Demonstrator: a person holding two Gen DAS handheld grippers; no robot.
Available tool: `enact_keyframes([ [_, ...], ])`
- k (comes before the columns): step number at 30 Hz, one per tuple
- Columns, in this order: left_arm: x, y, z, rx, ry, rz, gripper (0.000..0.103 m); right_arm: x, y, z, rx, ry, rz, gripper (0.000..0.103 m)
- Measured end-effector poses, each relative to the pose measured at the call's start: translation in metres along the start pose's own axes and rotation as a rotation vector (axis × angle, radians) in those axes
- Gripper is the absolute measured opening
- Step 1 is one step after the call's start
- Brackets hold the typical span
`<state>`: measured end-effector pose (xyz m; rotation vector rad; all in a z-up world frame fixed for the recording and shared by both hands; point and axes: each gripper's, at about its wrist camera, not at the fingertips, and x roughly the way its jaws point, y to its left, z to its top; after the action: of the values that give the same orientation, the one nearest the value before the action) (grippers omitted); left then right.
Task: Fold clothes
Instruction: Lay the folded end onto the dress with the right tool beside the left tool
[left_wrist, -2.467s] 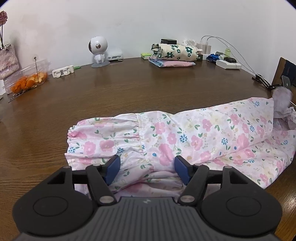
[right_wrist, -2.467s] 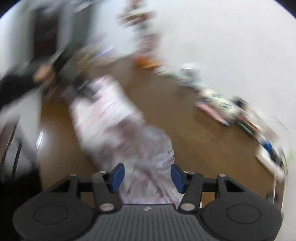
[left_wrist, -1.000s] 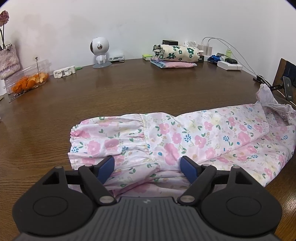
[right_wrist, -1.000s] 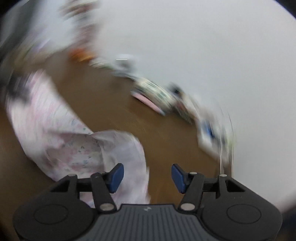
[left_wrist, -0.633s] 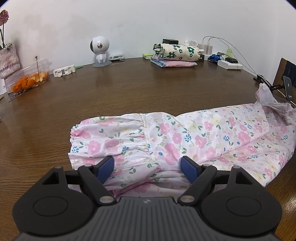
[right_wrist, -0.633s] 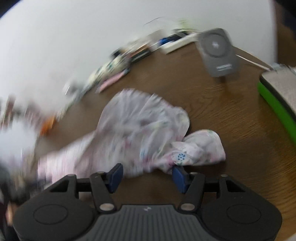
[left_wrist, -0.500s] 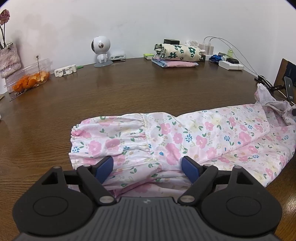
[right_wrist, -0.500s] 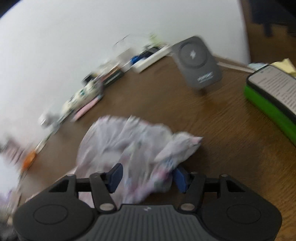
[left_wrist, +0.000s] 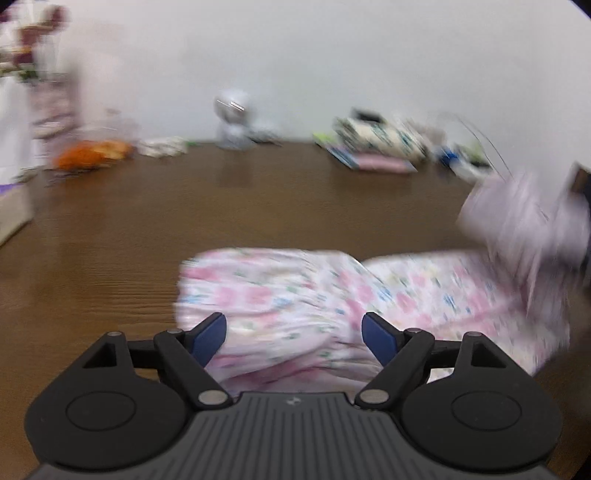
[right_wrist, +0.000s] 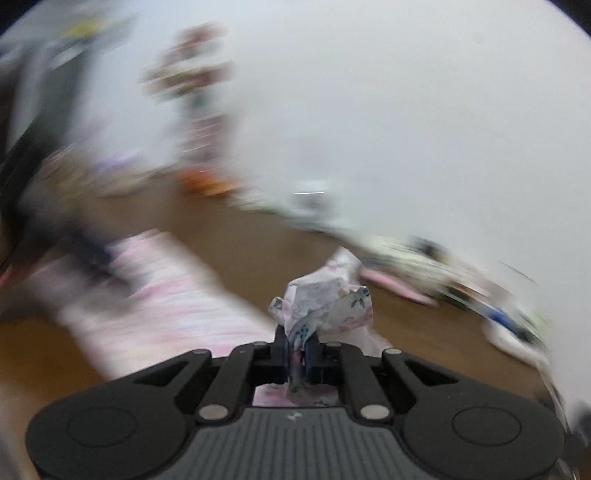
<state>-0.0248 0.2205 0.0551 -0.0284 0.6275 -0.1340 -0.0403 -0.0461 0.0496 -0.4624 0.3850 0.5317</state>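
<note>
A pink floral garment (left_wrist: 317, 295) lies across the brown wooden table (left_wrist: 147, 229), blurred by motion in both views. My left gripper (left_wrist: 294, 334) is open, its blue pads hovering over the near edge of the cloth without pressing it. In the right wrist view my right gripper (right_wrist: 298, 347) has its jaws closing tight on a bunched end of the floral garment (right_wrist: 325, 302), which sticks up between the pads. In the left wrist view that lifted end (left_wrist: 524, 218) hangs above the table at the right.
At the table's far edge sit a stack of folded clothes (left_wrist: 376, 147), a small white robot figure (left_wrist: 232, 125), a tub of orange fruit (left_wrist: 92, 153) and chargers with cables (left_wrist: 465, 158). A vase stands at far left (left_wrist: 40, 85).
My right gripper has shut on the garment's end and swung it up and across. The left gripper has shifted, blurring its view; the far end of the cloth now stands raised.
</note>
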Motion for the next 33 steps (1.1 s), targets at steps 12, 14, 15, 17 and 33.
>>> enact_keyframes([
  [12,-0.041,-0.036,-0.012,-0.140,-0.062,-0.165,0.083,0.002,0.028,0.003,-0.157,0.030,0.244,0.061],
  [14,-0.034,-0.045,-0.012,-0.152,-0.034,-0.225,0.083,-0.016,-0.001,0.004,-0.132,0.001,0.253,0.065],
  [15,-0.030,-0.051,-0.012,-0.147,-0.014,-0.260,0.083,-0.023,-0.017,0.004,-0.115,-0.009,0.251,0.069],
  [17,-0.022,-0.066,-0.014,-0.114,0.023,-0.302,0.083,-0.025,-0.043,-0.003,-0.121,-0.038,0.255,0.072],
  [33,0.009,-0.070,-0.008,-0.128,0.075,-0.135,0.017,0.094,-0.082,0.007,-0.077,0.142,0.652,0.003],
])
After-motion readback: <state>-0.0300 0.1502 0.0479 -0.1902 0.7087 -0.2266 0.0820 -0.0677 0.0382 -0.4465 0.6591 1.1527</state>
